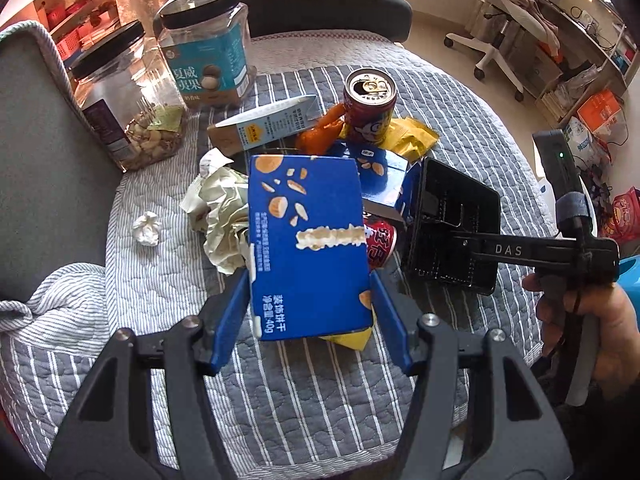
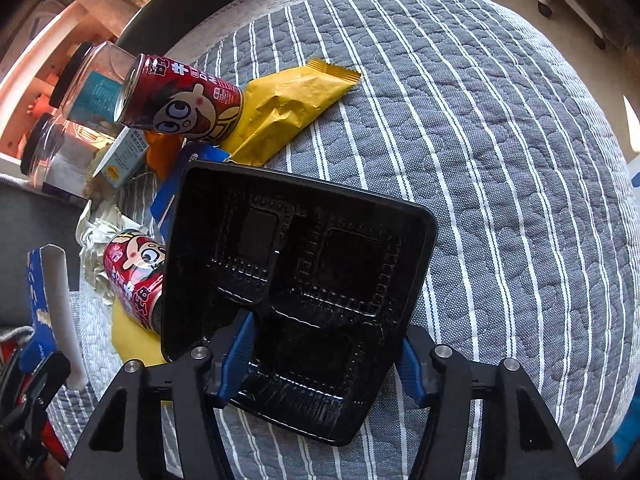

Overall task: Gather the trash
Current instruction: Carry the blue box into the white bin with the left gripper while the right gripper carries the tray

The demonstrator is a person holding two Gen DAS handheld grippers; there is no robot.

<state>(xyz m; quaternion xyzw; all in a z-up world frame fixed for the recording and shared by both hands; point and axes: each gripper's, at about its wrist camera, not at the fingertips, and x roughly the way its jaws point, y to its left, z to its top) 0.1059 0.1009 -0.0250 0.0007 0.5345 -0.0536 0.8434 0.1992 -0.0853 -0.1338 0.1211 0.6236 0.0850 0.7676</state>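
Observation:
My left gripper (image 1: 310,314) is shut on a blue biscuit box (image 1: 306,248) and holds it above the striped quilt (image 1: 280,392). My right gripper (image 2: 326,356) is shut on a black plastic compartment tray (image 2: 304,280), tilted up off the quilt; the tray also shows in the left wrist view (image 1: 452,228). Behind lie an upright red can (image 1: 370,106), a second red can on its side (image 2: 134,280), a yellow wrapper (image 2: 288,106), crumpled paper (image 1: 222,210), a small white paper ball (image 1: 147,229), a second blue box (image 1: 384,172) and a light-blue carton (image 1: 268,124).
Two clear jars with black lids (image 1: 204,46) (image 1: 124,100) stand at the back left by a grey cushion (image 1: 44,184). A black cushion (image 1: 320,6) lies behind. An office chair (image 1: 500,28) and floor clutter lie to the right, past the quilt's edge.

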